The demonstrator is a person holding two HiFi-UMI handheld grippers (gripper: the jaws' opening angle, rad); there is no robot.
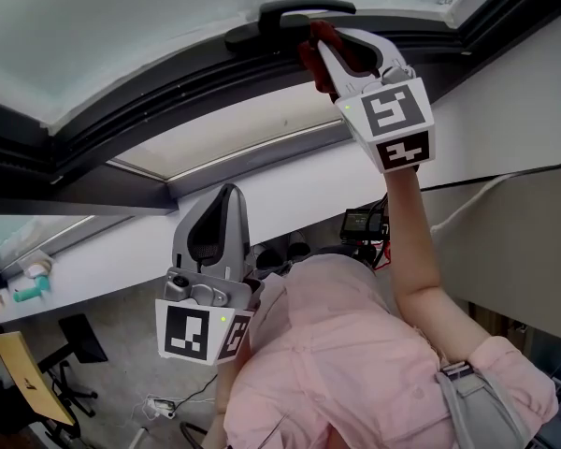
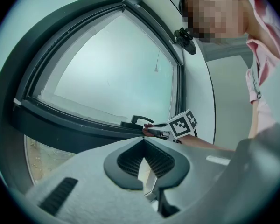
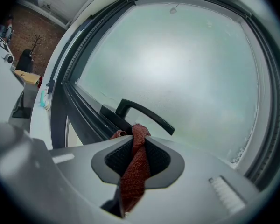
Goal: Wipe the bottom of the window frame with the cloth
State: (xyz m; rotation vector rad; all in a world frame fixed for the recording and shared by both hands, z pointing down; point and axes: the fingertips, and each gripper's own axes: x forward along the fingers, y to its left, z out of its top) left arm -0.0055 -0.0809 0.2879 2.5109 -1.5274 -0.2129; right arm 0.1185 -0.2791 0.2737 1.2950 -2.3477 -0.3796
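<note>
Dark grey window frame (image 1: 168, 101) sweeping across the head view from 9 o'clock up to 1 o'clock. Pale frosted glass (image 1: 122, 26) filling the corner at 11 o'clock. Pink shirt (image 1: 355, 344) low at 5 o'clock, with a bare forearm (image 1: 413, 241) stretched upward toward 1 o'clock.

Right hand-held gripper (image 1: 320, 47) raised at 1 o'clock, tips at the bottom rail of the frame. Black handle (image 1: 299, 12) just beside it at its 11 o'clock. Jaws clamped tight on the red cloth (image 1: 310, 56). Seen from the right gripper view, cloth pinched between the ribbed pads and running from 6 o'clock up through the centre. Bunched end poking past the tips toward the handle base; touching the rail or just short of it, hard to tell.

Left hand-held gripper (image 1: 226, 199) lower, at about 7 o'clock from centre of the head view. Pointed upward and well apart from the frame. Jaws closed in the left gripper view, tips meeting, nothing gripped between them.
</note>
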